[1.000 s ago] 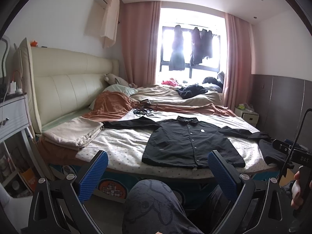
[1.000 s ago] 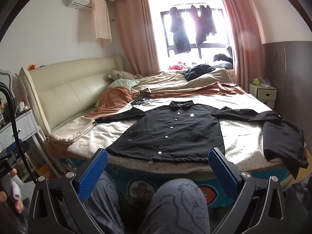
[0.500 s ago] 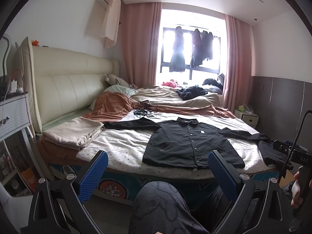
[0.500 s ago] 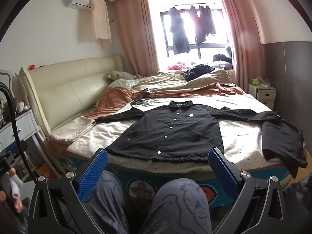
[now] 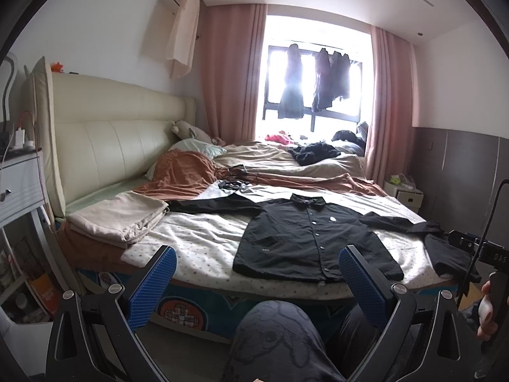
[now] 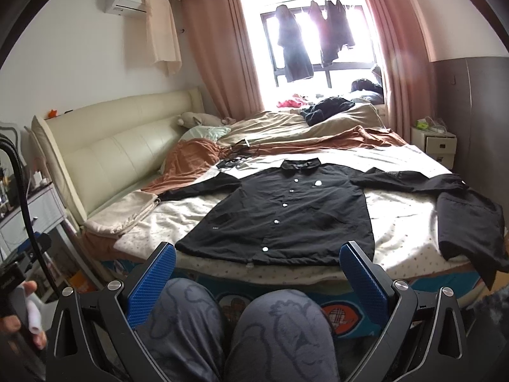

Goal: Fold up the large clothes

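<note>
Clearly the black long-sleeved button-up shirt (image 6: 286, 210) lies flat and face up on the dotted cream bed sheet (image 6: 404, 222), collar toward the window, hem at the near bed edge, sleeves spread to either side. It looks like light, limp woven cloth that will sag and crease when lifted, so the hem corners, shoulders or cuffs seem the best places to pinch. Both the left gripper (image 5: 257, 281) and the right gripper (image 6: 257, 275) hang short of the bed above the person's patterned grey trousers (image 6: 280, 328), blue-padded fingers (image 6: 152, 281) spread wide and empty. Only the right wrist view shows the shirt's far sleeve draping off the bed corner; the left wrist view shows the folded beige blanket (image 5: 117, 219) more fully.
</note>
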